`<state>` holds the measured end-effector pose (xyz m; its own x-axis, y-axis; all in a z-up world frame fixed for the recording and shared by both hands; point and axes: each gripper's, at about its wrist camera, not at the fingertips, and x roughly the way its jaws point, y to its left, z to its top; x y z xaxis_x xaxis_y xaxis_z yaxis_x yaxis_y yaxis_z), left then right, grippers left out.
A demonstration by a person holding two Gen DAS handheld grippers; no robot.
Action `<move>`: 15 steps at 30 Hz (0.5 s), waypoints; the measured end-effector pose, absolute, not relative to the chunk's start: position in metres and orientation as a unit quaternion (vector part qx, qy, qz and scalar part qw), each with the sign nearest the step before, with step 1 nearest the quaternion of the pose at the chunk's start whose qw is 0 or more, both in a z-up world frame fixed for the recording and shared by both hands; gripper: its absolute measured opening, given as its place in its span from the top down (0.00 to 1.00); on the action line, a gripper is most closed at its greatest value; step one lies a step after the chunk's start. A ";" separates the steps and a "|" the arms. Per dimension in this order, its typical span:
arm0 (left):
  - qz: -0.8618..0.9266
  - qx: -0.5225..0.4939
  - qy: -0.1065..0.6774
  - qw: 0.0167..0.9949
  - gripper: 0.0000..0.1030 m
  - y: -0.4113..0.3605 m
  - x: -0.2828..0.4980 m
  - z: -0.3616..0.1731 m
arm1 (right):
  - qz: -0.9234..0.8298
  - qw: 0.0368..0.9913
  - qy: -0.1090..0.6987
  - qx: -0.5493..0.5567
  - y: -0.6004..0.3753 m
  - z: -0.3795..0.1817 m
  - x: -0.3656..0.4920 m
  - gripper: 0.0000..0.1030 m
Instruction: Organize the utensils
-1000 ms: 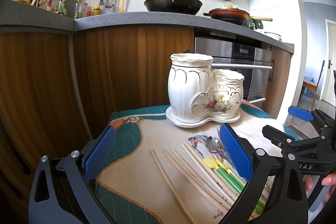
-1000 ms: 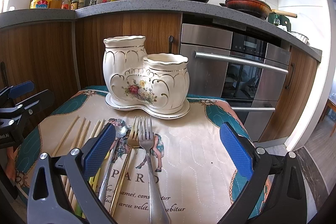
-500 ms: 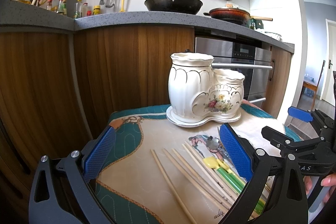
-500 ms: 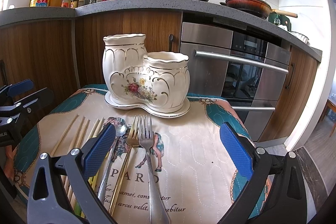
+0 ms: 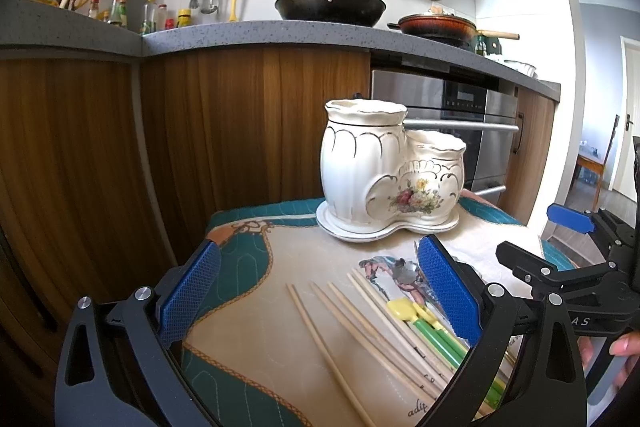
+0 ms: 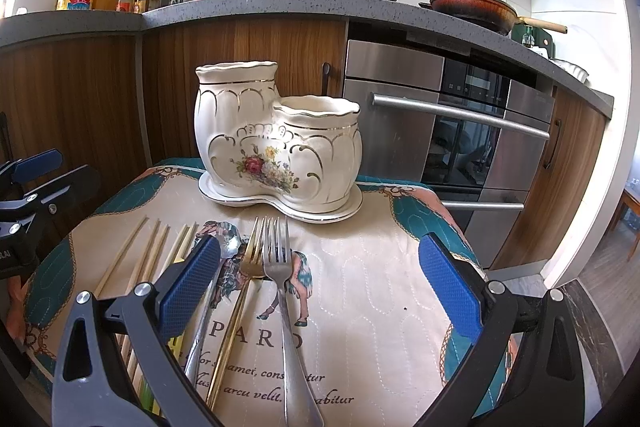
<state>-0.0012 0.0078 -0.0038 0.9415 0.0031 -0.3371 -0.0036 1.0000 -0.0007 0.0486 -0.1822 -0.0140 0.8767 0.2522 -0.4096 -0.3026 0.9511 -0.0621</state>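
A white ceramic two-cup utensil holder (image 5: 390,173) (image 6: 276,143) with a flower print stands on its saucer at the far end of the mat. Nearer me lie several wooden chopsticks (image 5: 344,339) (image 6: 150,255), green-and-yellow utensils (image 5: 432,333), a silver spoon (image 6: 208,303), a gold fork (image 6: 240,299) and a silver fork (image 6: 286,303). My left gripper (image 5: 320,295) hangs open over the chopsticks, holding nothing. My right gripper (image 6: 316,279) hangs open above the forks, also with nothing in it.
A teal-bordered quilted mat (image 6: 360,267) covers the small table. Behind it are wooden cabinets (image 5: 220,131), a steel oven (image 6: 448,131), and a counter with pans and bottles. The right gripper's body (image 5: 580,291) and a fingertip show at the left view's right edge.
The right wrist view has drifted slightly lower and closer to the forks. The left gripper has barely moved. Both grippers stay open.
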 end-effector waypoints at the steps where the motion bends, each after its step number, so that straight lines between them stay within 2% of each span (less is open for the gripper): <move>1: 0.002 -0.001 0.171 0.985 0.05 0.008 -0.002 -0.004 | 0.144 0.967 0.203 -0.062 -0.182 -0.014 0.049 0.05; 15: 0.001 -0.001 0.172 0.985 0.05 0.008 0.001 -0.003 | 0.144 0.966 0.204 -0.063 -0.182 -0.014 0.049 0.05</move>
